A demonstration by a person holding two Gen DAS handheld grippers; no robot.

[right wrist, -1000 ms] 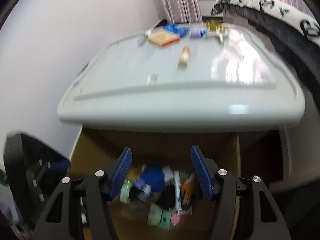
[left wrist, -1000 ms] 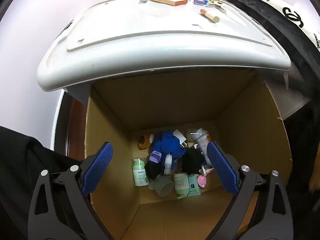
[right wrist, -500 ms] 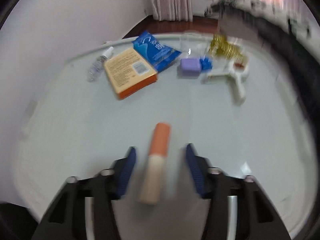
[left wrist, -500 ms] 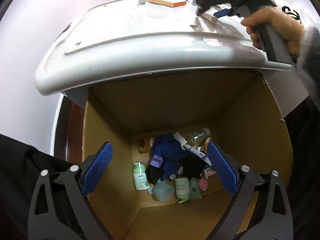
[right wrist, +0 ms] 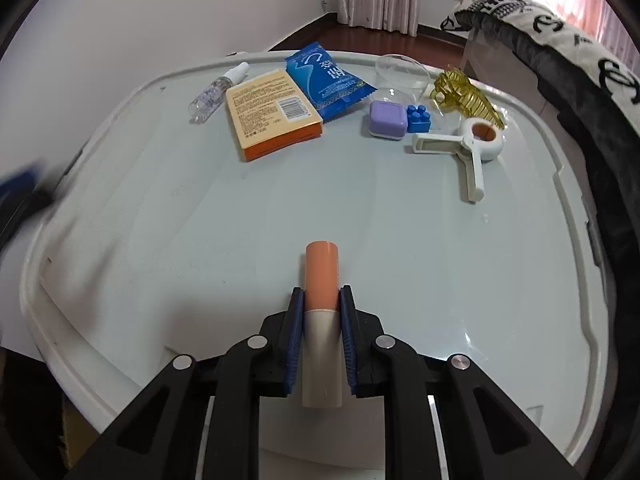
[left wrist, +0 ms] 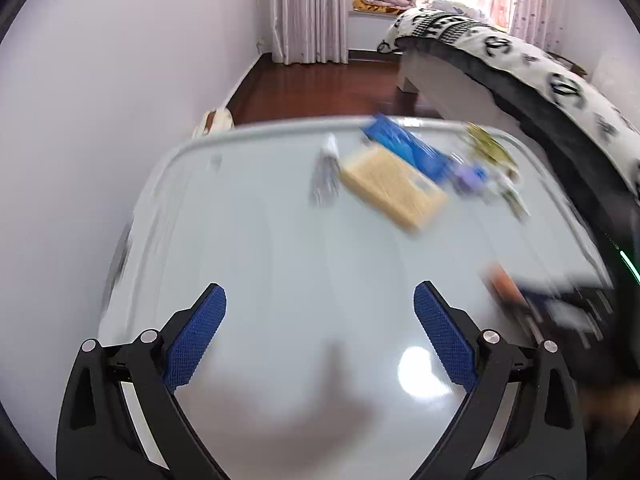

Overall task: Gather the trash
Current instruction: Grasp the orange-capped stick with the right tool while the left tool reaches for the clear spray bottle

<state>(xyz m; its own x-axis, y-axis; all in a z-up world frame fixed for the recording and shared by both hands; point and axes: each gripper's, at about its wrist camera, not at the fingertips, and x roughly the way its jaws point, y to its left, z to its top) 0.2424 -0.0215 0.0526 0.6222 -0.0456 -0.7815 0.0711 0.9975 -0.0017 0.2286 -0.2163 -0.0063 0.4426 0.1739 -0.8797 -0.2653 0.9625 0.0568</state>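
My right gripper point(right wrist: 321, 300) is shut on a cream tube with an orange cap point(right wrist: 321, 280) that lies on the white table top point(right wrist: 200, 220). Farther back lie an orange-edged box point(right wrist: 272, 114), a blue packet point(right wrist: 326, 80), a small clear bottle point(right wrist: 218, 92), a purple case point(right wrist: 386, 120), a blue brick point(right wrist: 419, 119), a gold hair claw point(right wrist: 466, 96) and a white clip point(right wrist: 468, 148). My left gripper point(left wrist: 320, 332) is open and empty over the table's near part; its view is blurred and shows the box point(left wrist: 394, 188) and packet point(left wrist: 404, 146).
A clear dish point(right wrist: 402, 72) sits behind the purple case. A bed with a black-and-white cover point(right wrist: 560, 32) runs along the right. A white wall point(right wrist: 140, 20) stands to the left. Cardboard shows under the table's near-left edge point(right wrist: 70, 436).
My left gripper has swung up from over the cardboard box of trash to above the table top. My right gripper has closed on the orange-capped tube.
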